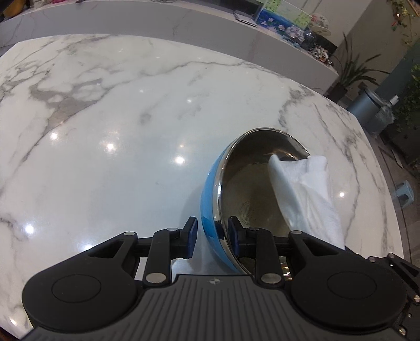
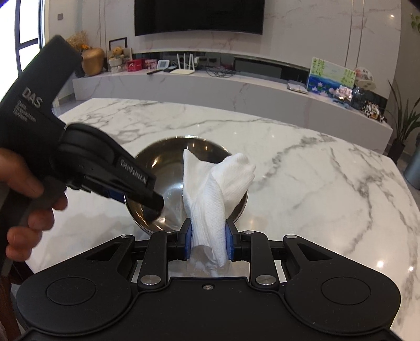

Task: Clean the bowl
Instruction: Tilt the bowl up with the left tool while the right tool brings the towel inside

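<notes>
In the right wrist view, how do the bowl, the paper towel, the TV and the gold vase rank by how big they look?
1. TV, cut off at the top
2. Bowl, partly hidden, roughly alike with the TV
3. Paper towel, close to the camera
4. Gold vase, far off

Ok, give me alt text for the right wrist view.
The right hand-held gripper clamps a white paper towel reaching into a steel bowl on a marble table, while the left hand-held gripper grips the bowl's near rim.
</notes>
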Demonstrator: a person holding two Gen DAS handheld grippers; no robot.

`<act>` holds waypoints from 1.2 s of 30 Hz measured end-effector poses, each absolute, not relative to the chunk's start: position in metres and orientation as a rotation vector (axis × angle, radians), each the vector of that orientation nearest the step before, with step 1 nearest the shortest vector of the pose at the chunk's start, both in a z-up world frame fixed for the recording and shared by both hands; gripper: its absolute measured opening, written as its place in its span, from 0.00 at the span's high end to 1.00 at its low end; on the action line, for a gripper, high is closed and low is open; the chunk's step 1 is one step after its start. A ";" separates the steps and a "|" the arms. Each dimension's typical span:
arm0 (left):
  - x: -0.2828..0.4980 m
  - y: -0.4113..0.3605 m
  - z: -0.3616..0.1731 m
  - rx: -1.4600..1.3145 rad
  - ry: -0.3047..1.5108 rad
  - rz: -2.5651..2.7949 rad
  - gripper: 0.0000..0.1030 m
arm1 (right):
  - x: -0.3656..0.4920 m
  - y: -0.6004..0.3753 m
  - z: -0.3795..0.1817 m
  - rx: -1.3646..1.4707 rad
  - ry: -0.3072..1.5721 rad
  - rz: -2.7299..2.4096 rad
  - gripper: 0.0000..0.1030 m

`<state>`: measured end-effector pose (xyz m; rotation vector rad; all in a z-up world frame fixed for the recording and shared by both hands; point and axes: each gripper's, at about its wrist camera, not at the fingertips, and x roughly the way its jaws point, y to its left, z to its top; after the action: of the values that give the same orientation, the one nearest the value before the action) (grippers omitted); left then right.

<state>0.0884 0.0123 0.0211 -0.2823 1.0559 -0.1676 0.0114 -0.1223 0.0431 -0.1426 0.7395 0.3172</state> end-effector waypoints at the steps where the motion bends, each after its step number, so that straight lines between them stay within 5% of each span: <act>1: 0.088 0.010 0.021 -0.275 1.054 -0.174 0.79 | 0.011 -0.123 0.042 -0.142 0.743 0.317 0.77; 13: 0.069 -0.008 0.026 -0.114 1.007 -0.170 0.82 | 0.005 -0.119 0.042 -0.196 0.771 0.364 0.76; 19: 0.067 -0.009 0.027 -0.111 0.999 -0.172 0.84 | 0.001 -0.108 0.055 -0.294 0.687 0.406 0.54; 36: 0.064 -0.008 0.027 -0.122 1.019 -0.147 0.85 | 0.010 -0.100 0.032 -0.340 0.741 0.398 0.55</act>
<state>0.0644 -0.0078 0.0268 -0.1223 1.0190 -0.1469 0.0101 -0.1001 0.0316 -0.3404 0.7409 0.3976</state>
